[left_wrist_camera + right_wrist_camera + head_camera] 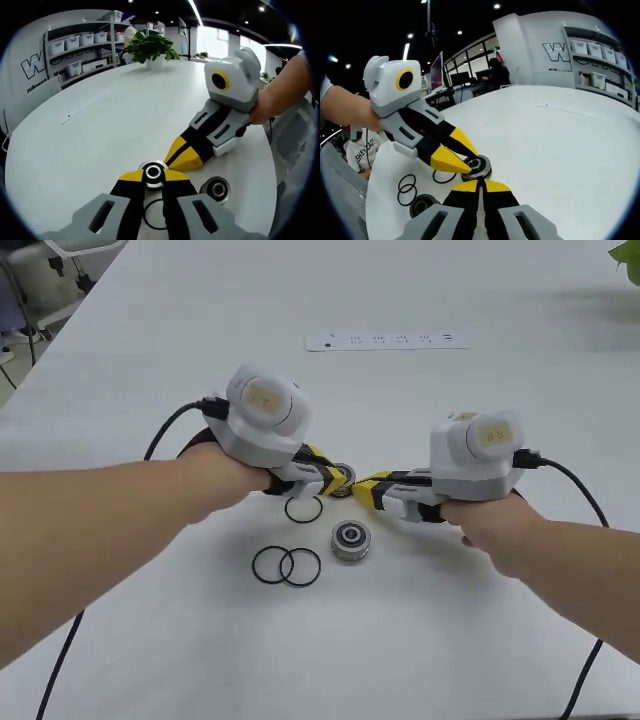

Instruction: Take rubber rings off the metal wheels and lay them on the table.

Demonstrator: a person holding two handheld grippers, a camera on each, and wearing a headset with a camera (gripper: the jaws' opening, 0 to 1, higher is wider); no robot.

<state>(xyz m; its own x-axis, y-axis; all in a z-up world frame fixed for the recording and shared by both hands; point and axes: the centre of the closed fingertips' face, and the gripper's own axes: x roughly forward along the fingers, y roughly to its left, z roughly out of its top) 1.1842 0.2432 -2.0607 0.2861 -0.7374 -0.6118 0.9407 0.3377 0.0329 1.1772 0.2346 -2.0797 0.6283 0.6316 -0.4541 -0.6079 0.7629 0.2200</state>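
The left tongs clamp a metal wheel. The right tongs, jaws pressed together, nose its rim, though I cannot tell whether they pinch its rubber ring. This looks like the stripping step: next, peel that ring off and lay it beneath the tongs, beside the loose rings.

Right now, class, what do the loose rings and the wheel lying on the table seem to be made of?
Loose rings: probably rubber; thin, matt black loops lying flat. Wheel beside them: likely metal; silvery, bright glints on its rim, dark centre.
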